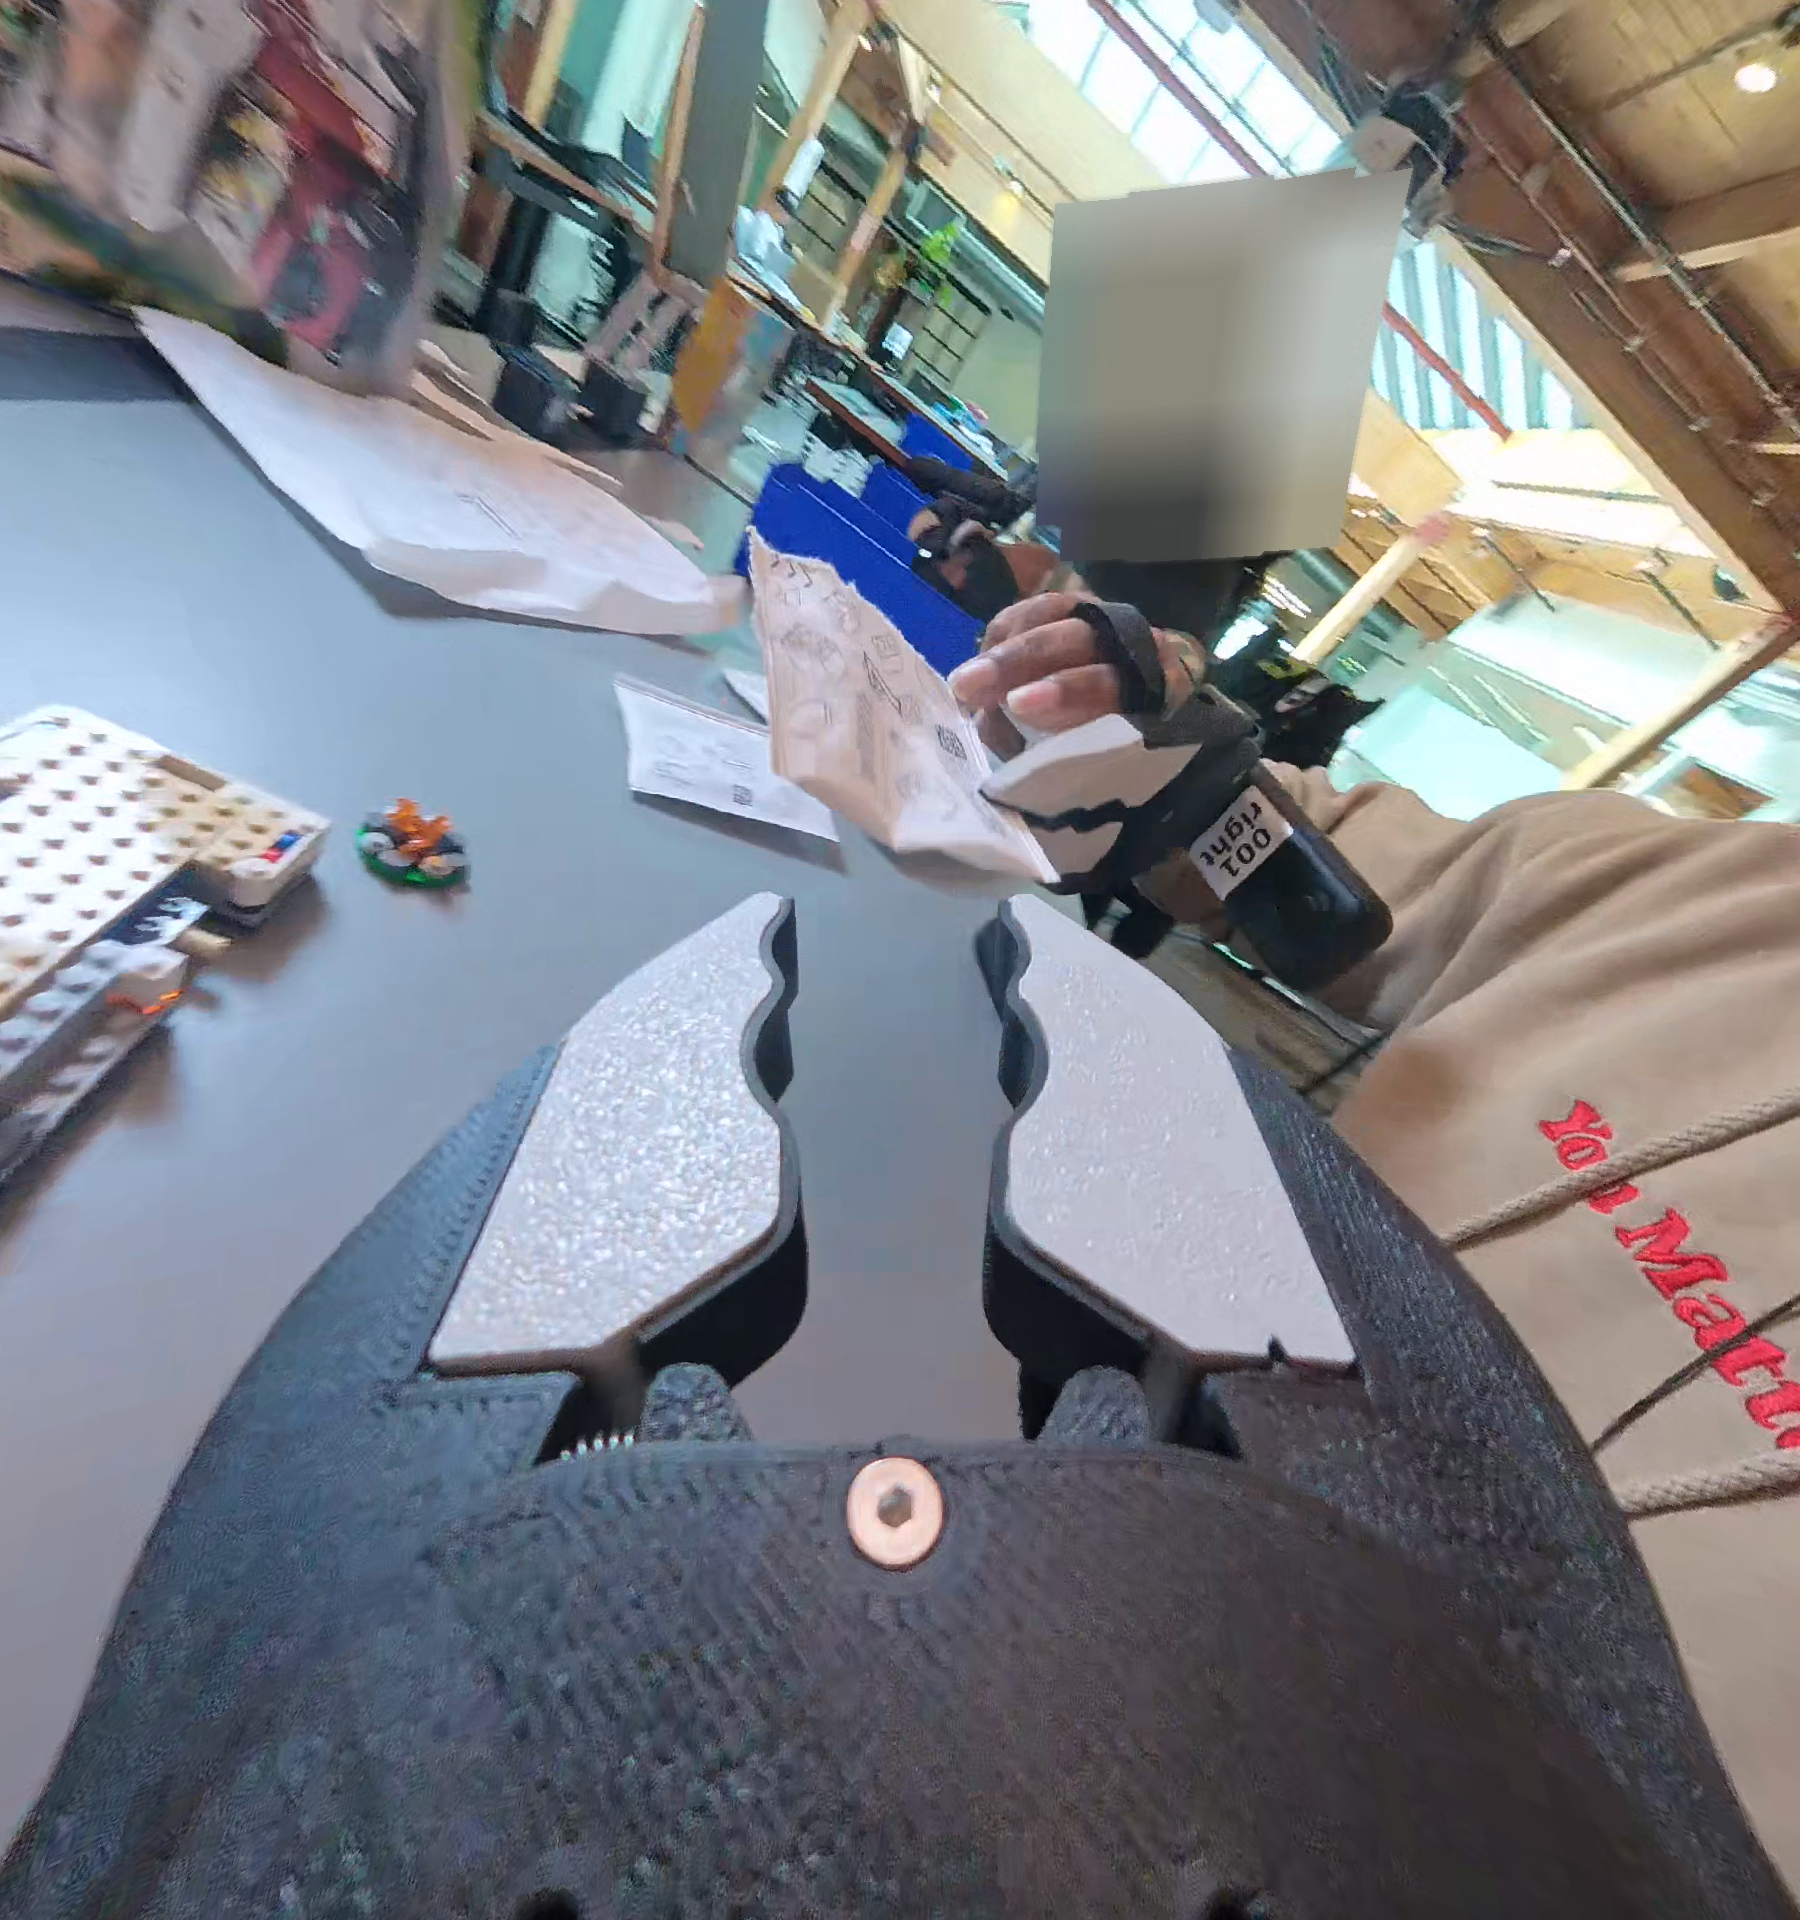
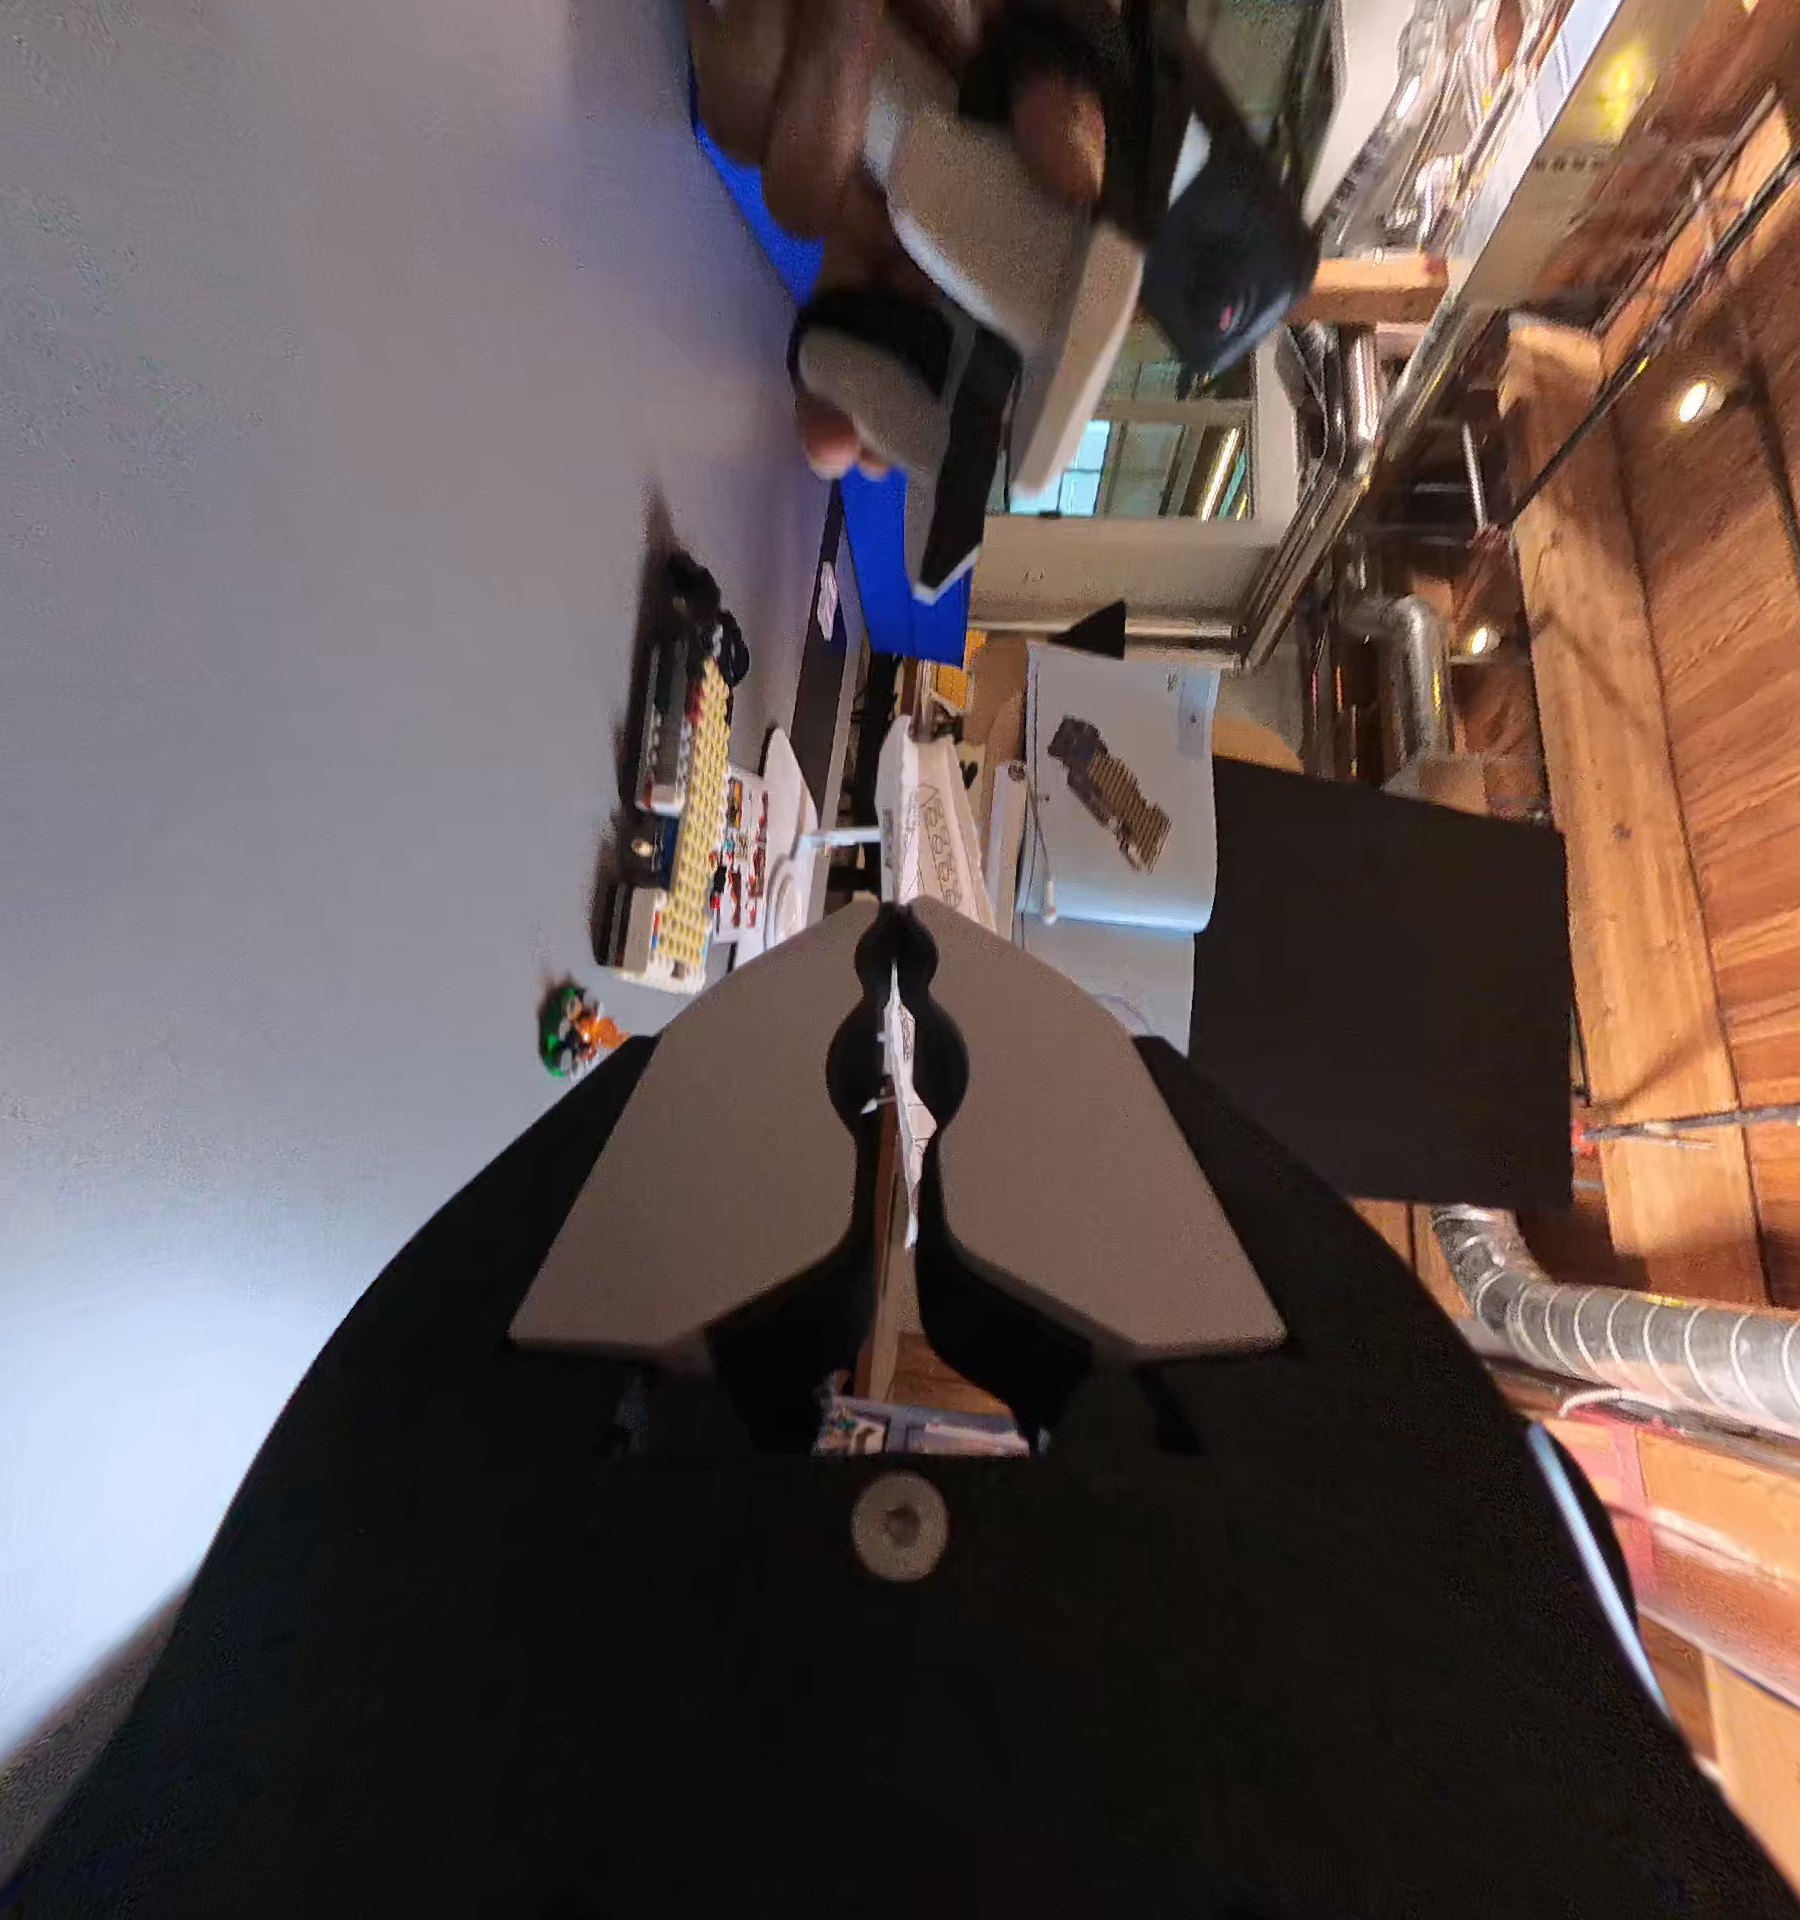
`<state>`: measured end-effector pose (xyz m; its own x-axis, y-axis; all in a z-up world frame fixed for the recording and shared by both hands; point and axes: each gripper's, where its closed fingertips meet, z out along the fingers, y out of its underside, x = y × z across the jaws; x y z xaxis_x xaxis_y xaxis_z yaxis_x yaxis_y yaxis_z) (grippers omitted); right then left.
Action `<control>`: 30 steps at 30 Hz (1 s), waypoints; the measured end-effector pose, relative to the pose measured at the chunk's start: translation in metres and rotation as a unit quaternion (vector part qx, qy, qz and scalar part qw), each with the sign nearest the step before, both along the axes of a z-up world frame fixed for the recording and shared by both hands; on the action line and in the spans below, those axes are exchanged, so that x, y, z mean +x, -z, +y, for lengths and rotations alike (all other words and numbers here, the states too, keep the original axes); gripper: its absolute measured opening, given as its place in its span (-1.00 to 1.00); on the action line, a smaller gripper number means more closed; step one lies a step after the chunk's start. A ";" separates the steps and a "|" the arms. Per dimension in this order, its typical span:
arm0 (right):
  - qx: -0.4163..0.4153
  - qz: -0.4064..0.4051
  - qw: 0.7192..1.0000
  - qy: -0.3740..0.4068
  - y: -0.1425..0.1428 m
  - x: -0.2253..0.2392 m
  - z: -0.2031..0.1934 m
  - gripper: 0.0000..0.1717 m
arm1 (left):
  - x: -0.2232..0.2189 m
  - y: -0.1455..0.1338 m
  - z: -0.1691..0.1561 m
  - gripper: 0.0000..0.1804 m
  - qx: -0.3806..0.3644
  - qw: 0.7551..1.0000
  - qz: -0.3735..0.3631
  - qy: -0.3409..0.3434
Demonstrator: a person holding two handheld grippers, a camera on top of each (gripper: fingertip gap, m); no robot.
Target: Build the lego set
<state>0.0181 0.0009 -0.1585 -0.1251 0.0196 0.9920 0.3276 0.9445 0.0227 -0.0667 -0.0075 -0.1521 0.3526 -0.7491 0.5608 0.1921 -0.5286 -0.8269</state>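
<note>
Right gripper [image 2: 894, 920] is clamped on the printed paper bag [image 1: 875, 717], lifted off the dark table [image 1: 200, 582]; I'd grip firmly while my left gripper [image 1: 885, 920] hangs open, empty.

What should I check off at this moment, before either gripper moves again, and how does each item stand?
1. Right gripper shut on the printed paper bag: ok, the fingers pinch one edge.
2. Bag clear of the table: ok, it is held up in the air.
3. Left gripper free: ok, the jaws stand apart with only tabletop between them.
4. Left gripper touching the bag: not ok, it is below and short of it.
5. Brick model and small green and orange piece out of the way: ok, they sit off to one side.
6. Bag contents: cannot tell.
</note>
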 end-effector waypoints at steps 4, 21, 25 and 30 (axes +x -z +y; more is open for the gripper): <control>0.026 -0.028 0.998 -0.054 -0.003 -0.013 -0.032 -1.00 | 0.019 -0.013 -0.006 -0.57 -0.062 0.989 -0.099 0.095; -0.574 0.100 0.812 -0.017 -0.021 -0.011 -0.002 -0.74 | 0.002 0.022 -0.002 -1.00 0.143 0.983 0.116 -0.018; -0.625 0.076 0.777 -0.007 -0.009 -0.015 0.012 -0.76 | 0.013 0.025 -0.013 -1.00 0.168 0.976 0.135 0.009; -0.707 -0.013 0.707 -0.038 0.013 -0.027 -0.004 -0.82 | 0.023 0.028 -0.026 -1.00 0.193 0.968 0.154 0.037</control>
